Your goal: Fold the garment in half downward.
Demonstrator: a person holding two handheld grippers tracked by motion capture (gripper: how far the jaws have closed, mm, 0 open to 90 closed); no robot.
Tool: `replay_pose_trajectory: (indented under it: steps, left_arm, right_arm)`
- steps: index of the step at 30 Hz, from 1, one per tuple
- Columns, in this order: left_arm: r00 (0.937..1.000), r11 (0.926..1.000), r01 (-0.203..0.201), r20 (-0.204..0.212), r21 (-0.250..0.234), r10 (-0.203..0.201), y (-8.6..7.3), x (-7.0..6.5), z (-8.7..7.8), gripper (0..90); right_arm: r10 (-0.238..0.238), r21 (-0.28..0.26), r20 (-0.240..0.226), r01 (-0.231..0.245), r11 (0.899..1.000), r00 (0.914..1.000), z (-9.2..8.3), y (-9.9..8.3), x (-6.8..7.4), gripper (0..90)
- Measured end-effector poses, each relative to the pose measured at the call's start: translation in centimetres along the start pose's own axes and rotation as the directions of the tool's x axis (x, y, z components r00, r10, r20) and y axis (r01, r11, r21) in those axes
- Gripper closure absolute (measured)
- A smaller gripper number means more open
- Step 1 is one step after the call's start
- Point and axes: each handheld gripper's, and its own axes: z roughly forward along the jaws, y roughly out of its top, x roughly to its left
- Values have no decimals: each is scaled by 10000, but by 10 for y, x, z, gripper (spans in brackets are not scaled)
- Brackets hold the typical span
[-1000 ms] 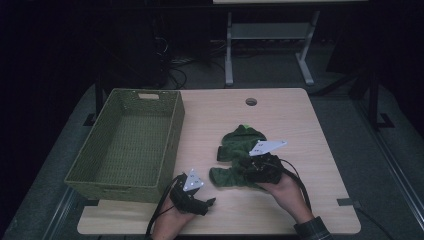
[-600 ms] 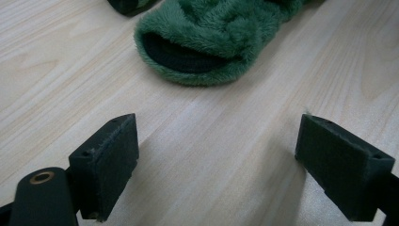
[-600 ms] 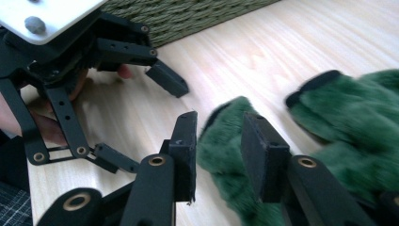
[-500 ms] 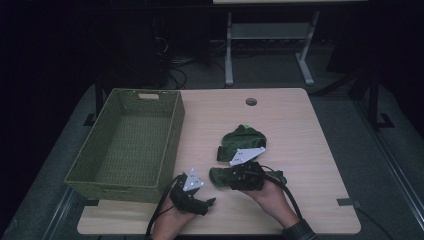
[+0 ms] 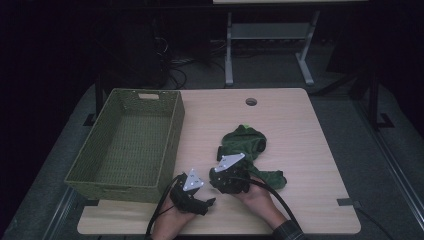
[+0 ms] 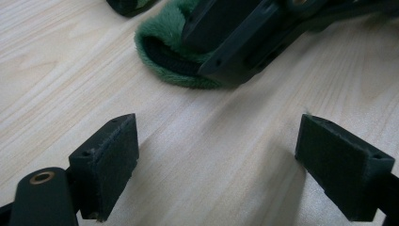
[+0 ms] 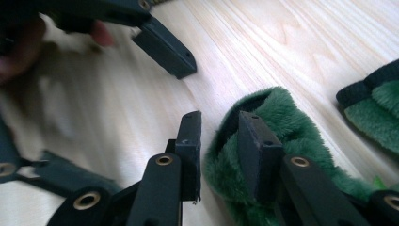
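Right gripper view: right gripper jaws closing around green slipper's cuff.

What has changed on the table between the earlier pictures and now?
The right gripper moved left and toward the person along the green furry slipper, its fingers closing around the cuff. The left gripper, basket and second slipper stayed put.
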Motion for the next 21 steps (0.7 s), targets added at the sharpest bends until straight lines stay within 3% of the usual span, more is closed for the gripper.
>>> replay_pose_trajectory:
  steps: [3, 9, 10, 12, 14, 16, 21]
  left_arm:
    - [10000, 10000, 25, 10, -23, -25, 0, 0, 0, 131]
    - [9999, 9999, -124, -12, 22, 124, 0, 1, 0, 131]
    - [9999, 9999, -108, -15, 23, 108, 0, 1, 0, 131]
    - [10000, 10000, -42, 9, 23, 42, 0, 0, 0, 131]
    - [10000, 10000, -59, 6, 20, 59, 0, 0, 0, 131]
    - [10000, 10000, -44, 14, 44, 44, 0, 0, 0, 131]
    - [10000, 10000, 42, 27, -48, -42, 0, 0, 0, 131]
  right_arm:
    - [38, 11, 143, -38, 10000, 9999, 6, -2, 0, 725]
    - [-619, 41, 943, 618, 9981, 9936, 9, -4, 12, 847]
    - [-602, 39, 850, 600, 9982, 9946, 9, -4, 13, 858]
    - [-103, 19, 250, 103, 9999, 9996, 6, -5, 10, 866]
    - [1, 43, -173, 0, 10000, 9999, 1, -8, 7, 867]
    - [307, -242, -577, -322, 9992, 9979, -6, -11, 7, 867]
    - [417, -630, -1205, -495, 9968, 9918, -22, -14, 8, 867]
